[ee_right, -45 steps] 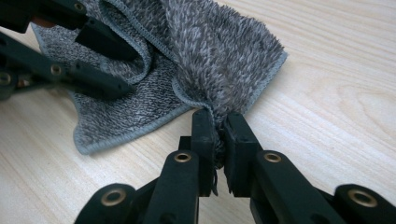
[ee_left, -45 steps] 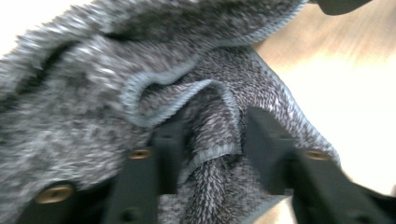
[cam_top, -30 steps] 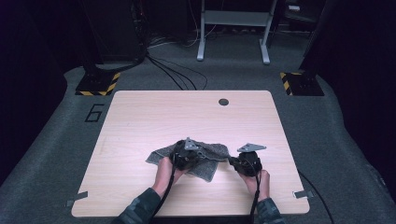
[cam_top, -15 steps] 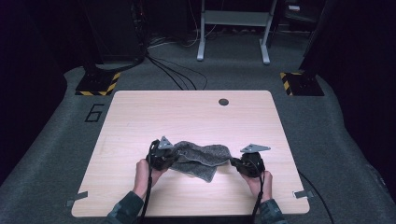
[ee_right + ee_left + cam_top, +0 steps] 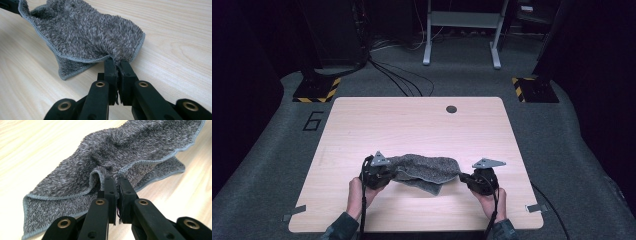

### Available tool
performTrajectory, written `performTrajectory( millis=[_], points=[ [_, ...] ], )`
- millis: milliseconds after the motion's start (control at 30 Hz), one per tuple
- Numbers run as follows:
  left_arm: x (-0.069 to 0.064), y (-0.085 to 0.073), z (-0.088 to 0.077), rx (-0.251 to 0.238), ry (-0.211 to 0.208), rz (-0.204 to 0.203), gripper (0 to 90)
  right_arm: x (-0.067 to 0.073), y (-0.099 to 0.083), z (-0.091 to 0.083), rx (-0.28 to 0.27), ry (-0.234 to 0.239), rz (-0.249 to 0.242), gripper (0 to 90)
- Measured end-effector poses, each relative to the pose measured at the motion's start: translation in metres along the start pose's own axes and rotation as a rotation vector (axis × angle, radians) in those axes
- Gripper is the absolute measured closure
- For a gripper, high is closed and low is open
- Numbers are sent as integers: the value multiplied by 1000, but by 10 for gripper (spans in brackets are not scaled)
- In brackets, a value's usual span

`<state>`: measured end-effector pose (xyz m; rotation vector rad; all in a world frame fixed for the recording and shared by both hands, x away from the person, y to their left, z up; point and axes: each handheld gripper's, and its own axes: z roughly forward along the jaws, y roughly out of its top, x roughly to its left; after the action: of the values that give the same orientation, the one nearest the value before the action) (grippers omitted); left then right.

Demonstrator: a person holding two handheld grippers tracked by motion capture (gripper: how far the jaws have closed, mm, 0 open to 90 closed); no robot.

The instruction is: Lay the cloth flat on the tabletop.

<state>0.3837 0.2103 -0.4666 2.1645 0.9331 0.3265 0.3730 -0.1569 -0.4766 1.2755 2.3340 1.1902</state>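
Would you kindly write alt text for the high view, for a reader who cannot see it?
A person holds a grey towel stretched between two claws over a light wooden table, the left claw shut on one end and the right claw on the other. Dark floor and cables lie beyond.

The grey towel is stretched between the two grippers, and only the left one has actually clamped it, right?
Not quite: both have clamped it. The right gripper view shows the right gripper with jaws shut on the grey towel, just as the left gripper is.

Cloth point(image 5: 130, 152) corners hidden between fingers point(image 5: 110, 192); its edges cropped.
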Motion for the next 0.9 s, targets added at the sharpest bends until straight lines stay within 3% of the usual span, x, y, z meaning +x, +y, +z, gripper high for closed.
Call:
performTrajectory(
  millis=[267,433,567,633,733,800,900],
  points=[
    [7,-12,-2,3,-12,-46,865,1,-1,-3,4,15,7,871],
    [16,0,-2,2,-1,-38,868,-3,9,0,4,8,-7,872],
    [38,27,9,31,30,-6,870,-16,41,9,-2,-17,-24,874],
    [53,48,17,60,77,17,870,-27,66,17,-1,-43,-43,874],
    [79,86,20,62,137,15,871,-43,113,25,-2,-77,-58,874],
    [96,119,8,30,180,17,871,-50,150,22,-27,-107,-71,874],
    [101,157,-23,-54,237,49,871,-47,194,3,-90,-139,-108,874]
  ],
)
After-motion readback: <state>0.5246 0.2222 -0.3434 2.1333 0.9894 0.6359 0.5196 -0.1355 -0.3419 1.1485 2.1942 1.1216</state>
